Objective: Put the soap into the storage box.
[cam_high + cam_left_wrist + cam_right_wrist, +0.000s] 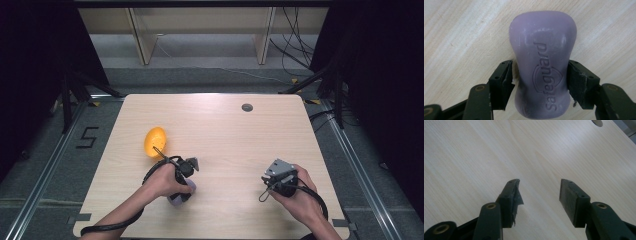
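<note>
A purple soap bar [542, 50] with embossed lettering lies flat on the wooden table [461, 37]. My left gripper [540, 72] points down over it, one jaw on each side of the bar's narrow waist. The right pad [576, 82] touches the bar; a thin shadowed gap shows at the left pad [502, 80]. From above, the soap [176, 199] peeks out under the left hand, with the left gripper [181, 192] over it. My right gripper [539, 192] is open over bare wood, nothing between its jaws; from above the right gripper [270, 177] sits near the front right.
An orange-yellow oval object [155, 141] lies just beyond the left hand. A round grey cable hole [247, 107] sits near the table's far edge, and the hole [597, 122] also shows ahead of the right gripper. Cables trail from both grippers.
</note>
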Action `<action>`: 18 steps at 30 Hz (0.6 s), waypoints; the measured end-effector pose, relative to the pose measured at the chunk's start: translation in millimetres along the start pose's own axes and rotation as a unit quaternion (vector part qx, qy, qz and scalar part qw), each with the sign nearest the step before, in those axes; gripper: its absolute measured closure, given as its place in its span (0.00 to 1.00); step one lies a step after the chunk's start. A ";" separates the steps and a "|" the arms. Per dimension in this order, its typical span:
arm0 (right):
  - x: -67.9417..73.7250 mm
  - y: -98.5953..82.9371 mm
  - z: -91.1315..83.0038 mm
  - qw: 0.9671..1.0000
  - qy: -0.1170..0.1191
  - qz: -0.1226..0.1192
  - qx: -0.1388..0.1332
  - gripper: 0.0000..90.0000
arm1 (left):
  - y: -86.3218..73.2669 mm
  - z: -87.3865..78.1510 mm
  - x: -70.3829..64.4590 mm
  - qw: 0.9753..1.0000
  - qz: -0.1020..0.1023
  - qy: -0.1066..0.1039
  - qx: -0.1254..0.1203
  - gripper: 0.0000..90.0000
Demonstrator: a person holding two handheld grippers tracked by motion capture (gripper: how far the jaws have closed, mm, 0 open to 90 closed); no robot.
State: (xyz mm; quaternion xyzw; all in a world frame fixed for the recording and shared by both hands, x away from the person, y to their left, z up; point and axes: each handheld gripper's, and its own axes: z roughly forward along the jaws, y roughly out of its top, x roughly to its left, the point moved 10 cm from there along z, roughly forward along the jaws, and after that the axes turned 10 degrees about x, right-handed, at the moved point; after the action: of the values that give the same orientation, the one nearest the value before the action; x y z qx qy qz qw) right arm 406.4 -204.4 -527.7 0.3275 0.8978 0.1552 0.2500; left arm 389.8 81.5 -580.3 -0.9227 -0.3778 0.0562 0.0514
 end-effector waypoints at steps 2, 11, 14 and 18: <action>0.1 0.1 0.0 1.000 0.000 0.000 0.000 0.56 | 0.1 0.6 0.2 1.000 0.000 -0.001 0.001 0.44; -0.5 1.3 0.3 1.000 -0.002 -0.004 -0.003 0.56 | -1.0 1.0 1.6 1.000 0.001 -0.002 0.010 0.49; -0.4 1.3 0.3 1.000 -0.002 -0.005 -0.003 0.56 | -1.6 1.1 1.0 1.000 -0.004 0.001 0.013 0.50; -0.6 1.4 0.2 1.000 -0.002 -0.005 -0.003 0.56 | -3.2 1.8 0.1 1.000 -0.001 0.013 0.025 0.51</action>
State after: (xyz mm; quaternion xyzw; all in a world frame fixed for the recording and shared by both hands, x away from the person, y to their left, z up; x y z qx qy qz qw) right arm 407.7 -203.8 -527.0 0.3227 0.8983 0.1563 0.2539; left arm 387.4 84.0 -581.6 -0.9213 -0.3769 0.0532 0.0791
